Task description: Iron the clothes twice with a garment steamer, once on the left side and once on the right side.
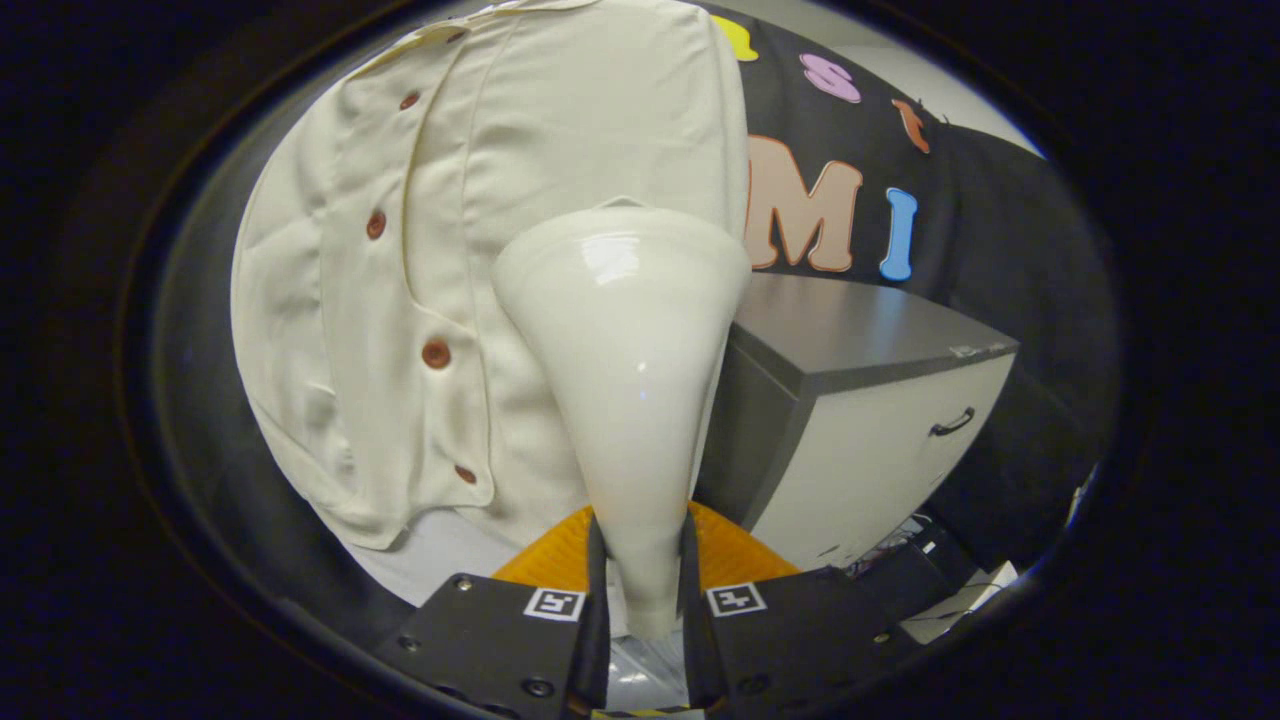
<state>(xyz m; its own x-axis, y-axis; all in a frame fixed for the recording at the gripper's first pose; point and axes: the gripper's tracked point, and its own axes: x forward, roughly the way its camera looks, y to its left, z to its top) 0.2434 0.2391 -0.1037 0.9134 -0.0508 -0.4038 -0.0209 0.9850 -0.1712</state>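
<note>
Cream shirt point(400, 300) with brown buttons point(436, 353) hangs at left, front facing camera. Steamer point(625, 400), narrow neck clamped between jaws of gripper point(640, 590), wide head up against shirt. Grey-topped cabinet point(870, 400) with drawer handle point(952, 423) stands at right.

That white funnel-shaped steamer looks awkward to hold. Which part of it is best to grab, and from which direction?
Grip the steamer on its narrow neck, from behind, opposite the wide head that faces the cream shirt. The body tapers to a slim stem that two fingers can span; the flared head is too broad. The hand-held gripper already does this, a finger pressing each side of the stem.
</note>
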